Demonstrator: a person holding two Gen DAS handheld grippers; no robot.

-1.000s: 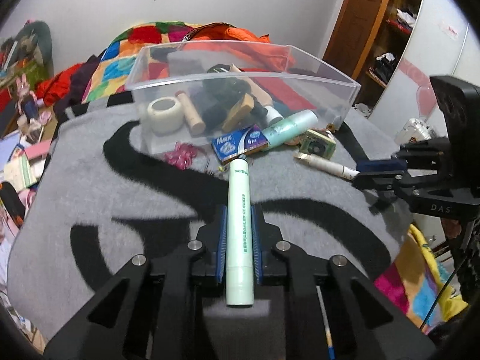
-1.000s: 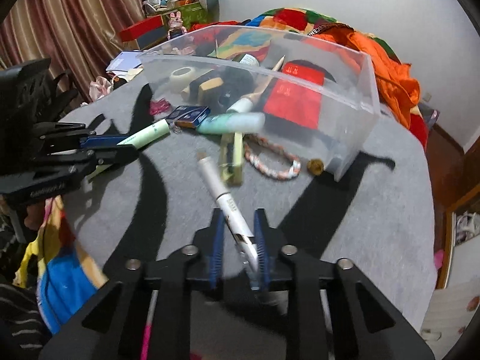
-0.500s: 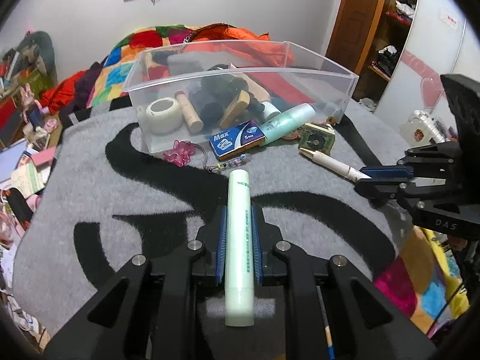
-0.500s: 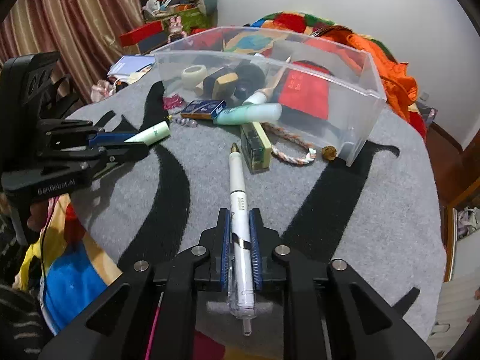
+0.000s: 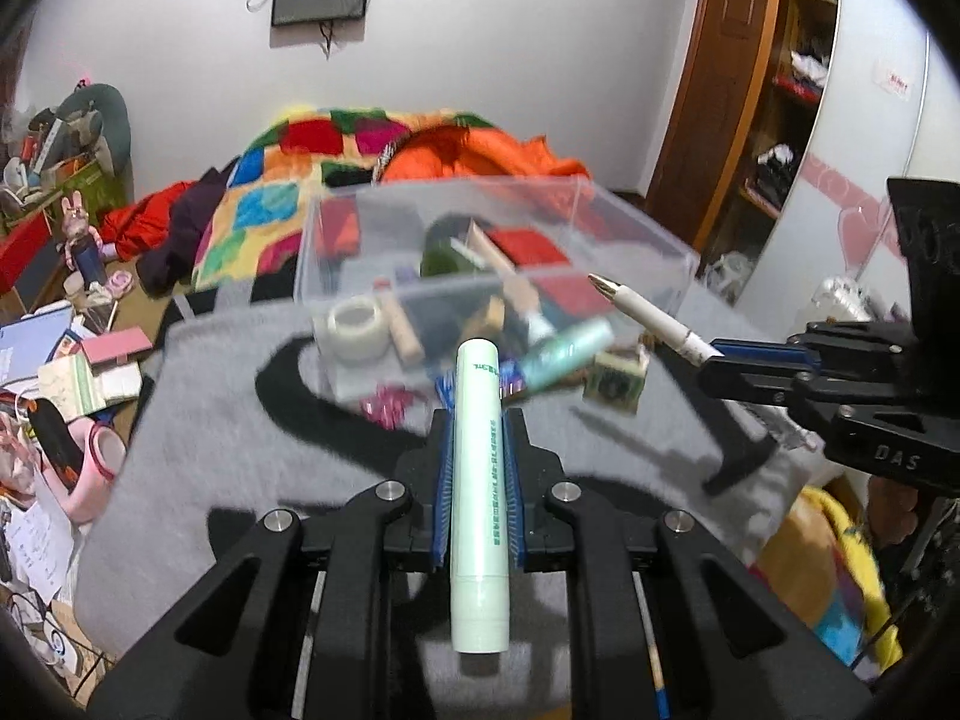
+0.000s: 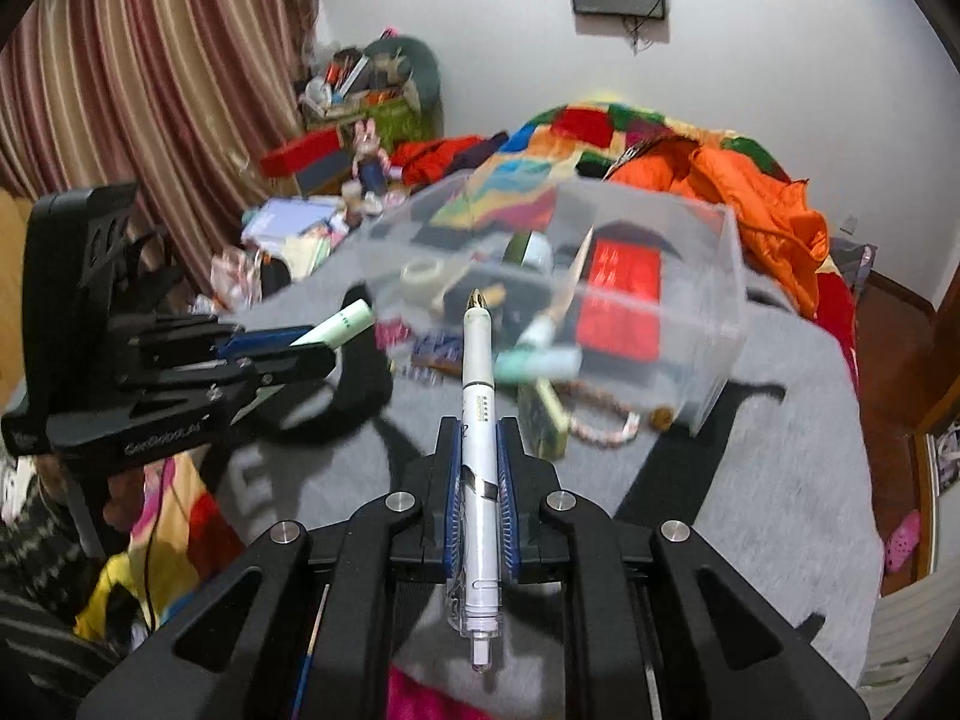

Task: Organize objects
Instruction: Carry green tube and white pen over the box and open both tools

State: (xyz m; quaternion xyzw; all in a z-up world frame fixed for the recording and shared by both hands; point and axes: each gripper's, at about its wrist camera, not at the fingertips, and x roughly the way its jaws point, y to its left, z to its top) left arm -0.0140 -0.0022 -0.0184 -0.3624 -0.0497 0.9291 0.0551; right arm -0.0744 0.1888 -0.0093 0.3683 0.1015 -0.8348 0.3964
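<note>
A pale green plastic tube (image 5: 480, 498) lies lengthwise between the blue pads of the left gripper (image 5: 479, 450), clamped, its flat end pointing at the clear plastic bin (image 5: 636, 234). The right gripper (image 6: 479, 468) is clamped on a white pen with a gold tip (image 6: 478, 420), held above the grey and black blanket (image 6: 750, 480). Open blanket lies between both grippers and the bin. The bin holds a roll of tape (image 5: 357, 327), a red packet (image 6: 624, 300) and other blurred things.

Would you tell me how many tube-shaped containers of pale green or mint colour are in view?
2. The pale green tube is clamped in the left gripper; the mint tube lies on the grey blanket against the clear bin. The bin's clutter may hide others.
</note>
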